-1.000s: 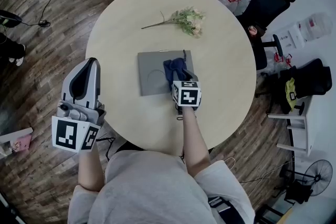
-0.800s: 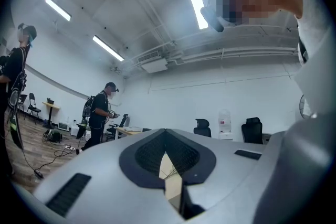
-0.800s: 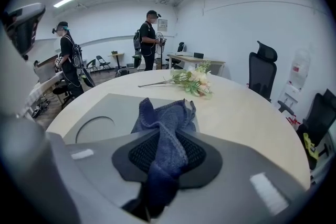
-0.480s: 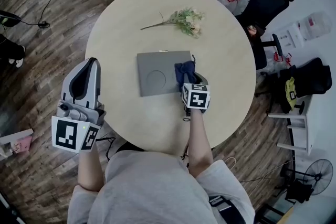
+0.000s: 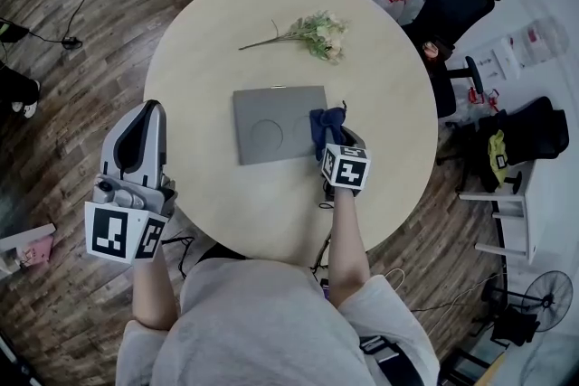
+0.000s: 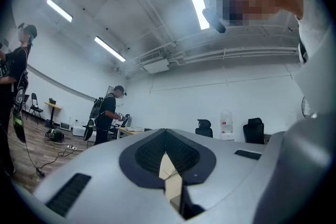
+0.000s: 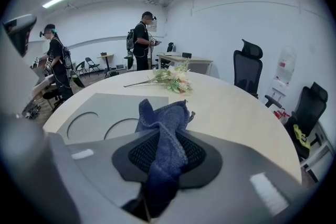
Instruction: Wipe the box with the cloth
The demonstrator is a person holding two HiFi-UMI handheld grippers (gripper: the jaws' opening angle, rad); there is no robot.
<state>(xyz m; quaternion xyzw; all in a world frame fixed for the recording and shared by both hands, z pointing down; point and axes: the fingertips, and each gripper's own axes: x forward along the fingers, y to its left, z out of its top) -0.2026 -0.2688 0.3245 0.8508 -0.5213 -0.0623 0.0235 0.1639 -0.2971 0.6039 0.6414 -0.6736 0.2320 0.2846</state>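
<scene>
The round desk (image 5: 380,59) carries a flat grey box (image 5: 271,124) near its middle, with two shallow round hollows in its top; a sprig of flowers (image 5: 312,33) lies on the far side of the desk, well apart from the box.

The right gripper (image 5: 333,135) sits low over the desk at the box's right edge; its fingers (image 7: 197,157) are closed on a blue cloth (image 5: 326,122), and the cloth bunches up out of them in a loose fold; in the head view the cloth overlaps the box's right edge, partly over the lid and partly over bare desk. In the right gripper view the cloth (image 7: 165,128) stands up between the dark pads, with the box (image 7: 100,107) ahead to the left and the flowers (image 7: 170,77) beyond it.

The left gripper (image 5: 147,117) hangs off the desk's left rim, over the wooden floor (image 5: 63,104); its fingers (image 6: 142,152) are drawn together at the tips with only a thin slit behind them, and they hold nothing.

A black chair (image 5: 452,0) stands beside the desk on the right.
</scene>
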